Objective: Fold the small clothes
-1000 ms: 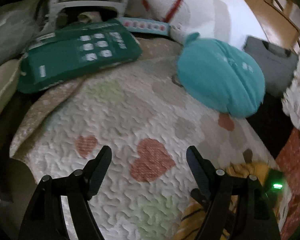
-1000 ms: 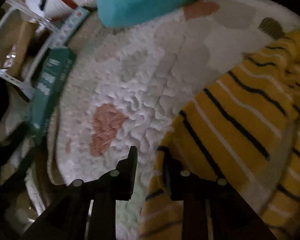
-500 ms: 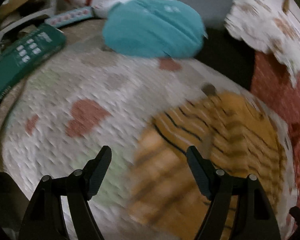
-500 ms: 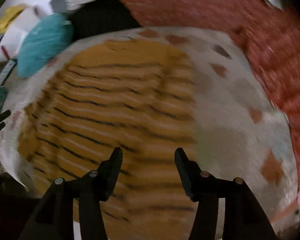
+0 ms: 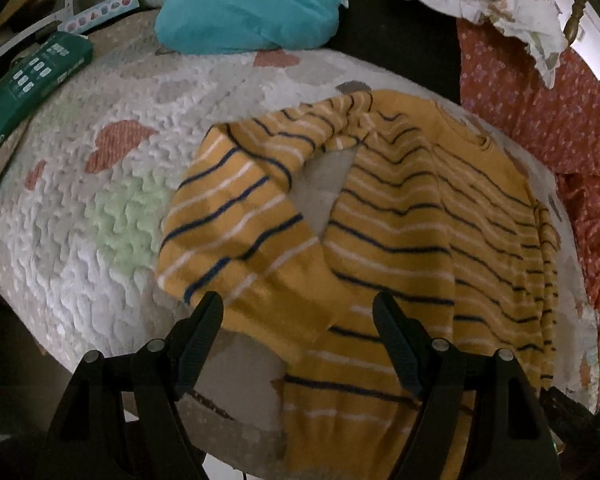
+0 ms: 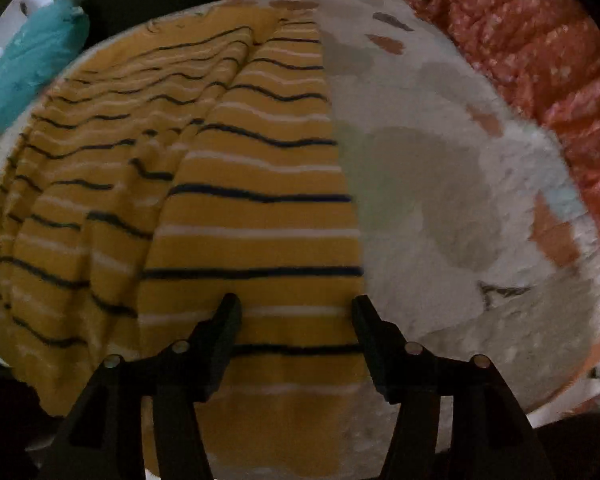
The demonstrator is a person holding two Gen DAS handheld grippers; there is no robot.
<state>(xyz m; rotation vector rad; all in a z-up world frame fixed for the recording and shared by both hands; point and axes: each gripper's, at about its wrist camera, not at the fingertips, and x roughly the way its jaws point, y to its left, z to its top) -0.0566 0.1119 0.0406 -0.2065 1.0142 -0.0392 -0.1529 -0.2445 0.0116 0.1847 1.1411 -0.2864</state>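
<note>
A white quilted cover (image 5: 80,272) printed with red, green and grey hearts is seen spread over the carrying surface; whether a bed or a cushion lies beneath cannot be told. A yellow striped sweater (image 5: 400,216) is laid flat on the cover, one sleeve bent across toward the body. Beyond the sweater, a teal cushion (image 5: 252,12) is found resting on the cover's far edge. To the sweater's far left, a green box (image 5: 28,84) is placed at the cover's edge. Red patterned fabric (image 5: 540,120) borders the cover on the sweater's right.
</note>
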